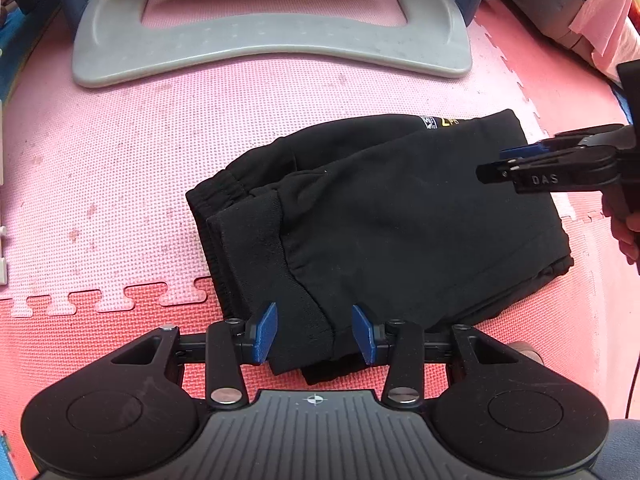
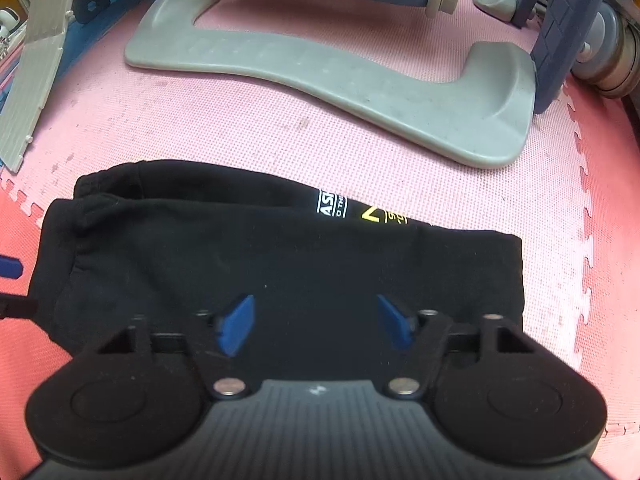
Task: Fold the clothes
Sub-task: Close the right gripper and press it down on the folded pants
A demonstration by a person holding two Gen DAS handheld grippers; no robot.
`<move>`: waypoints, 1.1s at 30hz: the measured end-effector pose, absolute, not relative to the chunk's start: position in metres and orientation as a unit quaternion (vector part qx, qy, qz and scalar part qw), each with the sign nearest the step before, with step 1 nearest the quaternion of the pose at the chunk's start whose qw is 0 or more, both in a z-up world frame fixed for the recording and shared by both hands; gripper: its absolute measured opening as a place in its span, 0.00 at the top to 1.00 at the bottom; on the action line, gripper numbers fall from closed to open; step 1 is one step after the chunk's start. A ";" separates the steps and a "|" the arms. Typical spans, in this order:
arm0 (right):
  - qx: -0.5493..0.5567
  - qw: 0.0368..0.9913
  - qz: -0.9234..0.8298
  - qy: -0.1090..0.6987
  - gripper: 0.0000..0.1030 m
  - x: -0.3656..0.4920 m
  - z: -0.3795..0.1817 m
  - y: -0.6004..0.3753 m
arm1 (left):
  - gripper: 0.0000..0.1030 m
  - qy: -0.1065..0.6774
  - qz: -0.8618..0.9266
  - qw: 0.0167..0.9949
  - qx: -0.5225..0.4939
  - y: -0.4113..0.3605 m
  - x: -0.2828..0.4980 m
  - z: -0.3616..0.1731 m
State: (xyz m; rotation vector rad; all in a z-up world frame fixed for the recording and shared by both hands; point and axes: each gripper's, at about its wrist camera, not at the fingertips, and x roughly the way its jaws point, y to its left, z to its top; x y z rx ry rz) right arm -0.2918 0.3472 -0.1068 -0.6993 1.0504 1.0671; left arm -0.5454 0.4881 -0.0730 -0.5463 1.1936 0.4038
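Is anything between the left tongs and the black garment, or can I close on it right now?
Nothing visible blocks it. The left tongs stand open with a folded cuff edge of the black garment already between the blue pads. The right tongs, also open, hang over the garment's other end, clear of the left.

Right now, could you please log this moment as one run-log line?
task: fold clothes | black garment: folded on pink mat | left gripper: open, straddling near edge | right gripper: open above garment
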 end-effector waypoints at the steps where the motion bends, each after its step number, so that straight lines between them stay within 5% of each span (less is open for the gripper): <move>1: -0.307 0.674 0.475 0.475 0.78 -0.290 -0.110 0.350 | 0.57 0.548 0.183 0.774 -0.260 0.488 -0.547 -0.072; 33: -0.300 0.690 0.458 0.473 0.80 -0.275 -0.118 0.382 | 0.57 0.557 0.132 0.789 -0.222 0.428 -0.554 -0.054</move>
